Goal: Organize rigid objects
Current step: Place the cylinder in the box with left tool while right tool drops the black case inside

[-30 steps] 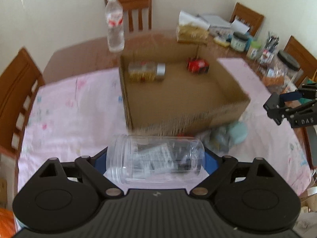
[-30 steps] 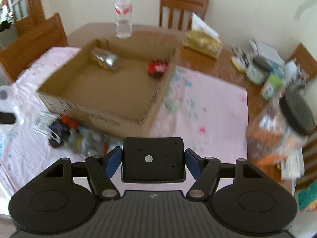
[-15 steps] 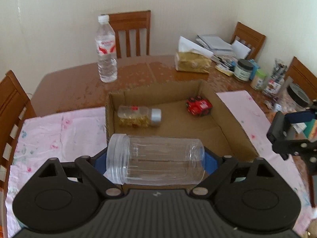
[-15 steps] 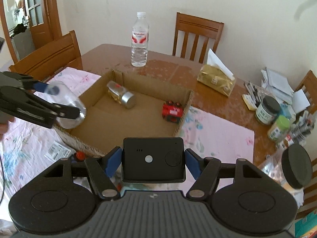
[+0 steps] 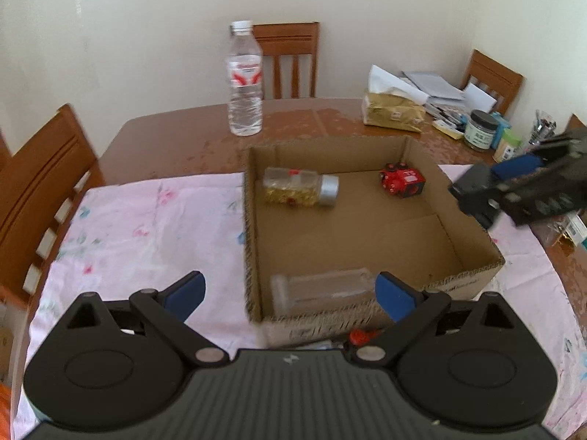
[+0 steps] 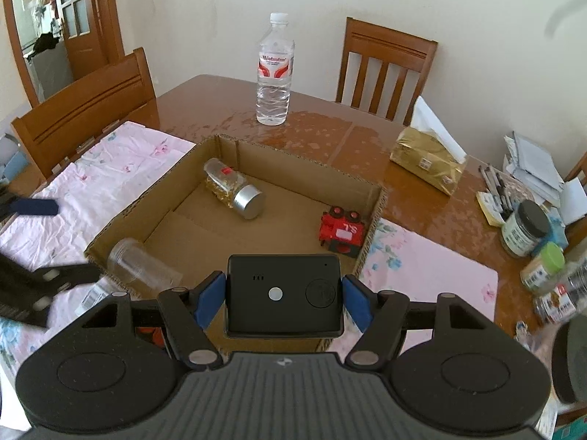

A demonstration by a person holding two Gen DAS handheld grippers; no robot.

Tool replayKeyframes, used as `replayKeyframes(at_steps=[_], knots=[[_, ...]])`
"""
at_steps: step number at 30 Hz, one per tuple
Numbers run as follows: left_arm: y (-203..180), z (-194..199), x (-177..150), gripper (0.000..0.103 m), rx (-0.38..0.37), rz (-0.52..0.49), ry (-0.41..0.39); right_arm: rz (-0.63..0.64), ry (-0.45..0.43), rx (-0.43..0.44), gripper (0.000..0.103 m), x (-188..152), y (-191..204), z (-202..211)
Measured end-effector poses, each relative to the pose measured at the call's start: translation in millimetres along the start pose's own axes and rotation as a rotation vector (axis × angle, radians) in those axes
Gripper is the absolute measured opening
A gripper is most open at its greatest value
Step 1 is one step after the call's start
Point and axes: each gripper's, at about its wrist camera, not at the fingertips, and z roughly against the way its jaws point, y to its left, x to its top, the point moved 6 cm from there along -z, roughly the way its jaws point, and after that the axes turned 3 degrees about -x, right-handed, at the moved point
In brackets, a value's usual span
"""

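An open cardboard box (image 5: 473,256) (image 6: 374,201) sits on the table. In it lie a clear jar of yellow pieces with a silver lid (image 5: 301,191) (image 6: 234,192), a red toy truck (image 5: 401,182) (image 6: 341,233) and an empty clear plastic jar (image 5: 323,289) (image 6: 141,269) at the near wall. My left gripper (image 5: 290,293) is open, above that empty jar and apart from it. My right gripper (image 6: 282,293) is shut on a black rectangular device (image 6: 284,295) over the box's near right part.
A water bottle (image 5: 245,84) (image 6: 274,73) stands behind the box. A gold tissue pack (image 6: 427,163), jars (image 6: 524,227) and papers crowd the right side. Small items (image 5: 357,335) lie in front of the box. Wooden chairs (image 6: 88,110) surround the table with its pink cloth (image 5: 146,227).
My left gripper opened and let the empty clear jar go; it now lies in the box at the near wall. My right gripper moved over the box, still holding the black device.
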Motion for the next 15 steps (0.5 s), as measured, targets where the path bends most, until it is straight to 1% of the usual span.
replayKeyframes(at_steps=[4, 9, 12, 15], knots=[[11.6, 15.0, -11.9, 0.099, 0.051, 0.019, -0.012, 0.0, 0.025, 0.009, 0.074, 12.3, 1.8, -24.0], [27.0, 20.3, -23.4, 0.099, 0.103, 0.043, 0.0, 0.001, 0.066, 0.002, 0.074, 23.6, 2.8, -57.3], [35.8, 21.8, -31.5, 0.099, 0.113, 0.075, 0.008, 0.001, 0.08, -0.014, 0.074, 28.0, 2.2, -71.7], [39.7, 22.7, -38.4, 0.099, 0.118, 0.095, 0.018, -0.004, 0.075, -0.035, 0.074, 34.0, 0.6, -81.1]])
